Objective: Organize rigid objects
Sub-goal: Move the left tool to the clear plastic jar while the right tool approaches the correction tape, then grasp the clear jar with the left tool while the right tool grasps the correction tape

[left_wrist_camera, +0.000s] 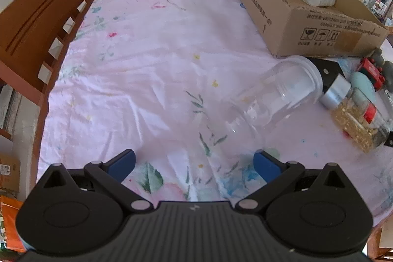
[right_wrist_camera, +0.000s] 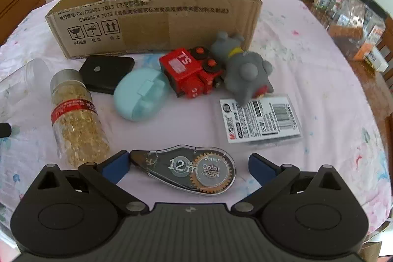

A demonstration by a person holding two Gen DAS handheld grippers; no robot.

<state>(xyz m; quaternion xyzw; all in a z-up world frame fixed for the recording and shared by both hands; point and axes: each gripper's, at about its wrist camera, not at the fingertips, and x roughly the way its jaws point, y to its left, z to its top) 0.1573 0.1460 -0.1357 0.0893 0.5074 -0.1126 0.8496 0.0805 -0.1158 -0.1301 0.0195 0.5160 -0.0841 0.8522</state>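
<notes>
With the right gripper spread wide around the clear teardrop-shaped plastic correction-tape dispenser, well in front of the brown cardboard box, centre it before squeezing; the left gripper hangs open and empty.

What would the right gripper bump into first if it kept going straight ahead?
Most likely the clear plastic correction tape dispenser, which lies on the pink tablecloth right between the open right gripper fingers. Beyond it sit the pale blue oval case and red toy train. Depth is hard to judge.
</notes>
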